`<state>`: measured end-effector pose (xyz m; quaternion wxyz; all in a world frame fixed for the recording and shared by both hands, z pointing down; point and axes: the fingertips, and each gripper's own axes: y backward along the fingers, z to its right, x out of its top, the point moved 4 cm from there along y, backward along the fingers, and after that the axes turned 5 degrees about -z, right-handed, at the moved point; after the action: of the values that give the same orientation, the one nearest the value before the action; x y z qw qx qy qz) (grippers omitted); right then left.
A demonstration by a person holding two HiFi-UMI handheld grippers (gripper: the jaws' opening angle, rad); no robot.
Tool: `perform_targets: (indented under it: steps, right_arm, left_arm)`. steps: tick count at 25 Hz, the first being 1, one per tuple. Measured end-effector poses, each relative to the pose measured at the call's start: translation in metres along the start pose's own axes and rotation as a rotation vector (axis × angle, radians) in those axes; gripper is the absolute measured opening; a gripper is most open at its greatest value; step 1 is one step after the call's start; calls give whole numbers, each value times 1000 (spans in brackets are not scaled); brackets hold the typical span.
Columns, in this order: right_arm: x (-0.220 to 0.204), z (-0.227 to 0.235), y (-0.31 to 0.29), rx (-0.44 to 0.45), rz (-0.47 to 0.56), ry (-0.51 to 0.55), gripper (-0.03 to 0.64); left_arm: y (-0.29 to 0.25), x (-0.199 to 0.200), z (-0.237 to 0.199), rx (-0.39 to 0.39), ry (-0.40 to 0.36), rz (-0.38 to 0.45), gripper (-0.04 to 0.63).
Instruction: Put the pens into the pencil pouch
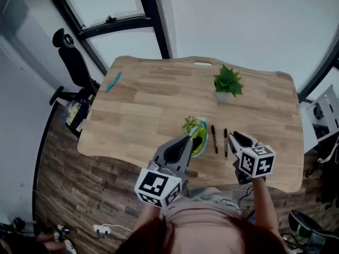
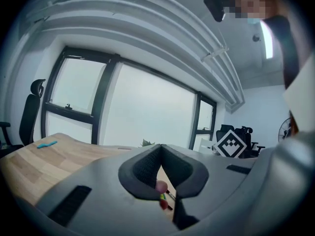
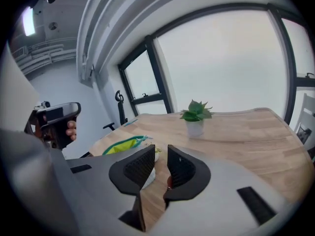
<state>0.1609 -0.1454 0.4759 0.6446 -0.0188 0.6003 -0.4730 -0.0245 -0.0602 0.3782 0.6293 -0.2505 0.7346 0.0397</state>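
The yellow-green pencil pouch [image 1: 199, 139] is laid near the front edge of the wooden table [image 1: 143, 107], with a small plant [image 1: 190, 124] just beside its far end. Two dark pens [image 1: 214, 138] are laid side by side just right of the pouch, apart from it and from each other. The left gripper [image 1: 188, 138] is held at the pouch's left edge; its jaws are brought together, and contact with the pouch cannot be told. The right gripper [image 1: 233, 137] is held just right of the pens, its jaws parted by a narrow gap with nothing clamped. A larger potted plant [image 1: 228, 83] is set well beyond the pouch.
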Motion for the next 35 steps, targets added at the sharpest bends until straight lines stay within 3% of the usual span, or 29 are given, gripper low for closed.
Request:
perform_targets:
  steps: [11, 22, 28, 31, 35]
  right_arm:
    - [-26, 47, -78, 43, -304, -70, 101]
    - [-71, 78, -132, -60, -526, -157, 123]
    - [-88, 89, -141, -125, -608, -211, 121]
    - [-93, 93, -140, -184, -610, -191, 49]
    - [-93, 92, -139, -211, -596, -202, 46]
  left_arm:
    - [-23, -3, -14, 32, 16, -23, 0]
    - [-32, 4, -38, -38, 5, -60, 0]
    - [-37, 9, -59, -73, 6, -84, 0]
    - [-37, 10, -68, -82, 19, -90, 0]
    - [-36, 13, -83, -83, 34, -93, 0]
